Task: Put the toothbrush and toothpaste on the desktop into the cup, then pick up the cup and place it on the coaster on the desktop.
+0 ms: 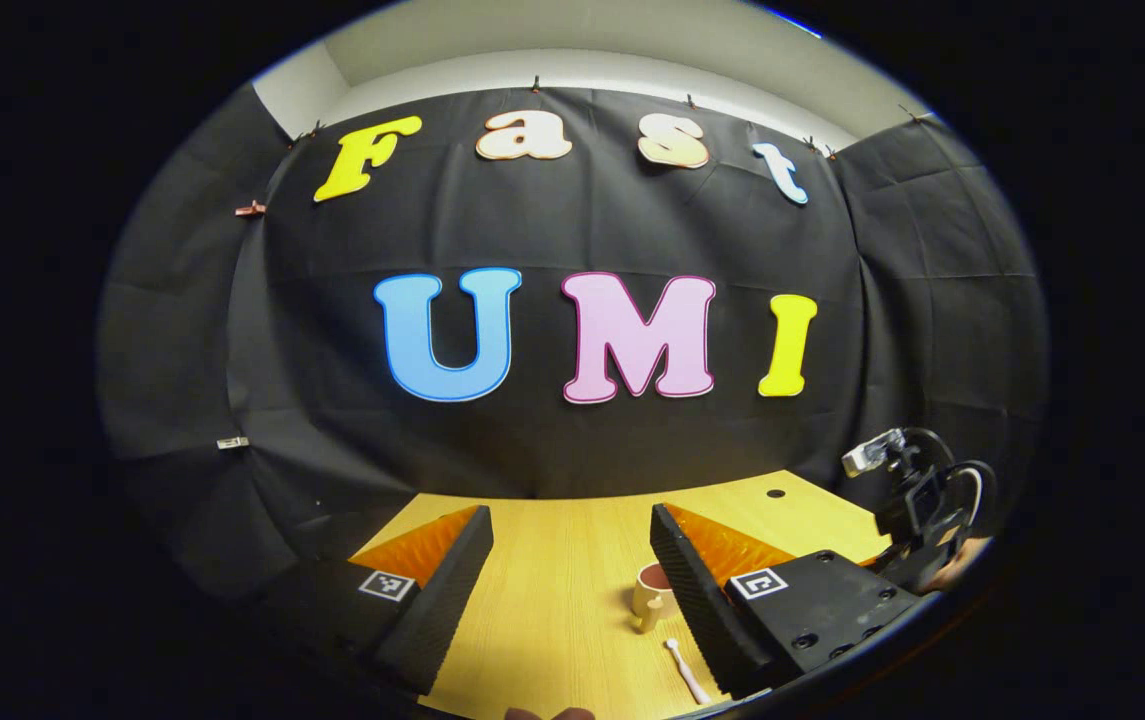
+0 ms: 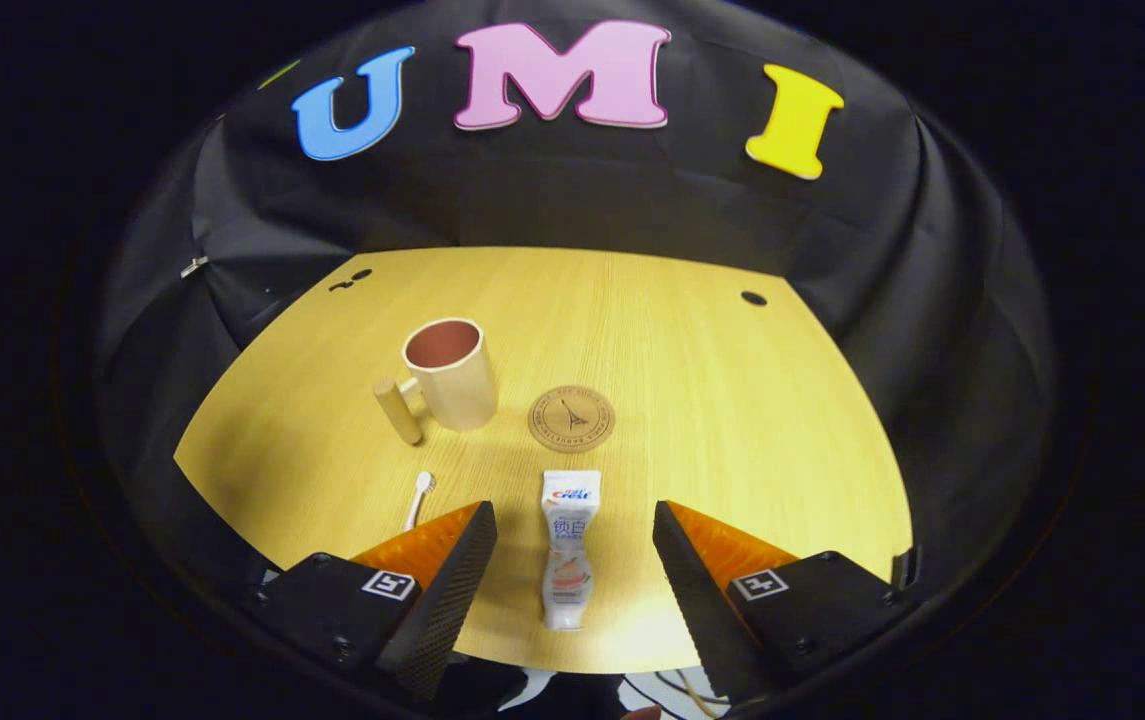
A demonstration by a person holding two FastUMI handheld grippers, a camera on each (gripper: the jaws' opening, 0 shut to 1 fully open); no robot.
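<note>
Nothing is done yet: the white toothpaste tube (image 2: 568, 550) and white toothbrush (image 2: 419, 498) lie on the wooden worktop (image 2: 732, 420), near the empty beige handled cup (image 2: 449, 372) and round brown coaster (image 2: 571, 418). Both the right hand-held gripper (image 2: 572, 545) and left hand-held gripper (image 1: 572, 560) are spread, holding nothing.

Right gripper (image 2: 572, 560) held with fingers spread, toothpaste (image 2: 569, 548) laid between them untouched, coaster (image 2: 571, 419) at twelve o'clock, cup (image 2: 452, 375) at eleven, toothbrush (image 2: 419, 498) at ten, on desktop (image 2: 732, 430).
</note>
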